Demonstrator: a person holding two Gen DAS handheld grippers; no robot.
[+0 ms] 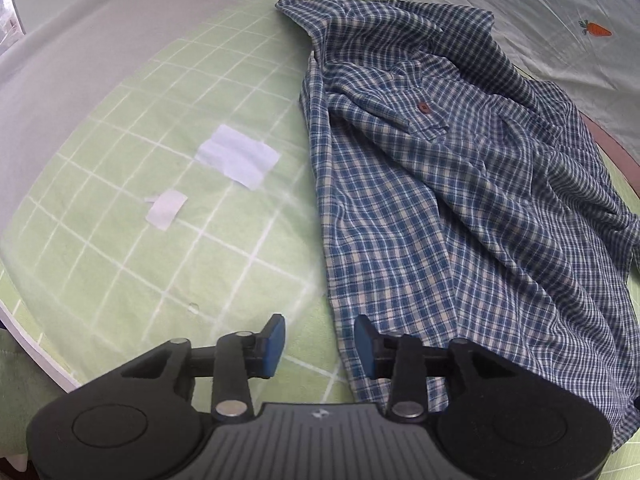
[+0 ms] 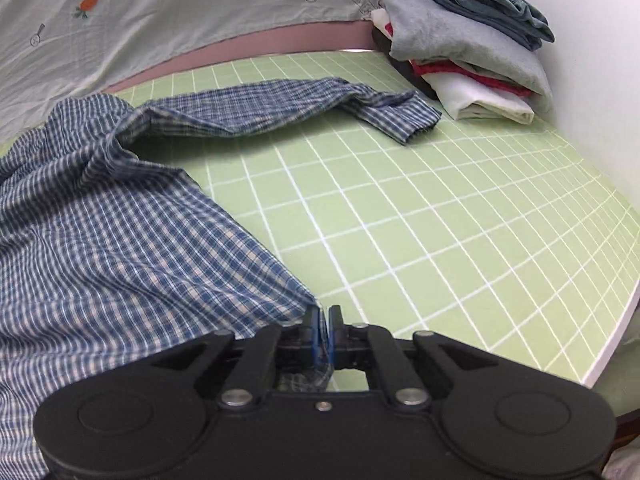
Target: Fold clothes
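Right hand-held gripper pinches plaid shirt hem; left open.

Gridded mat (bearing shirt, clothes pile).

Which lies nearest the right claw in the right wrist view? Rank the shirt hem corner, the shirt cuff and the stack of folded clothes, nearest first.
1. Shirt hem corner: right at the right claw, cloth pinched between its pads.
2. Shirt cuff: farther up the green mat, at the sleeve's end.
3. Stack of folded clothes: farthest, at the mat's far right corner.
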